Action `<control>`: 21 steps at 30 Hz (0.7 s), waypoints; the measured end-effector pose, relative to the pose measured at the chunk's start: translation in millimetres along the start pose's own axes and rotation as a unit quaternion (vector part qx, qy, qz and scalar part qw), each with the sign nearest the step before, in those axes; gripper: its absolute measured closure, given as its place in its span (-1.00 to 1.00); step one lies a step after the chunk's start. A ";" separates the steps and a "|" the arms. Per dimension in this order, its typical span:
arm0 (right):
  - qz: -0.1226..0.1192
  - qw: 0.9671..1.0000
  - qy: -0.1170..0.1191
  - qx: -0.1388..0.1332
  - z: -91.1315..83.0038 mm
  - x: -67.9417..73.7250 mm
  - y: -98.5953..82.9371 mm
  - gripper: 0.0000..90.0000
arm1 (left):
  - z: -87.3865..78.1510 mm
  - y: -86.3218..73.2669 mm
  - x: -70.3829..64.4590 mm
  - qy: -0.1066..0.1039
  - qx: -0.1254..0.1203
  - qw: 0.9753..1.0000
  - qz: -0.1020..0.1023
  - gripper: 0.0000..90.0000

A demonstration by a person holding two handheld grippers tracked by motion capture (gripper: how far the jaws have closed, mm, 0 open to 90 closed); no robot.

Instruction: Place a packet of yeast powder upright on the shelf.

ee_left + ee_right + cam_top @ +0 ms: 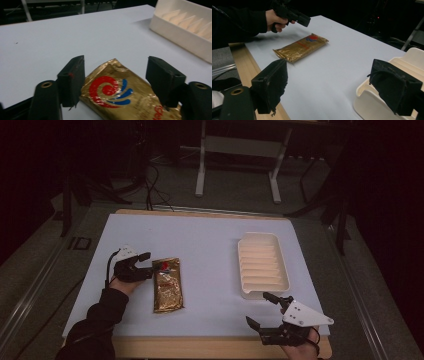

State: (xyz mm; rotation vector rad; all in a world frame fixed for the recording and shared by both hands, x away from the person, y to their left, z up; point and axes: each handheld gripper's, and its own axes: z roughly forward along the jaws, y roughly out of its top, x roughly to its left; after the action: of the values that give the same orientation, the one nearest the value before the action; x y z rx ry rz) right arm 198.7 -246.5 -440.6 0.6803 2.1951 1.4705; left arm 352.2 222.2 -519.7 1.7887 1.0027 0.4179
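Left gripper view catches the red-blue swirl on the crinkly gold foil packet (120,92); left hand-held gripper (117,82) gapes wide around its end, gripping nothing.

Both grippers are black, each with two blocky jaws faced with flat pads. The left gripper (146,263) carries a small white part on top, and a dark cable trails from it back along the arm. The left arm wears a dark long sleeve (95,325) that reaches the wrist. The right gripper (260,309) bears a pale grey three-cornered plate (305,315) on top, dotted with a few small dark screws. Seen up close, each jaw arm has a round brass-coloured ring set into it — one per arm — and the pad edges look slightly frayed.
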 end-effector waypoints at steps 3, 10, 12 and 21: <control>0.000 1.000 0.000 0.000 0.1 0.1 -0.1 -0.67 | 3.5 -1.3 4.0 0.004 0.006 1.000 -0.003 -0.19; 0.000 1.000 0.004 0.005 1.6 0.2 -1.1 -0.67 | 14.4 -6.8 14.1 0.004 0.026 0.999 -0.022 -0.15; 0.001 1.000 0.004 0.004 1.8 0.3 -1.2 -0.67 | 16.2 -6.8 14.2 0.009 0.031 0.999 -0.024 -0.14; 0.005 1.000 0.008 0.012 4.2 -0.1 -2.8 -0.67 | 33.0 -11.8 18.4 0.024 0.065 0.997 -0.032 -0.26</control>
State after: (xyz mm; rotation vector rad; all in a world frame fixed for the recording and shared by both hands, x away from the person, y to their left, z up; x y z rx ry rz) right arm 200.7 -244.5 -444.7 0.6907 2.2274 1.4614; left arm 380.1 218.8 -547.5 1.8640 1.1394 0.3651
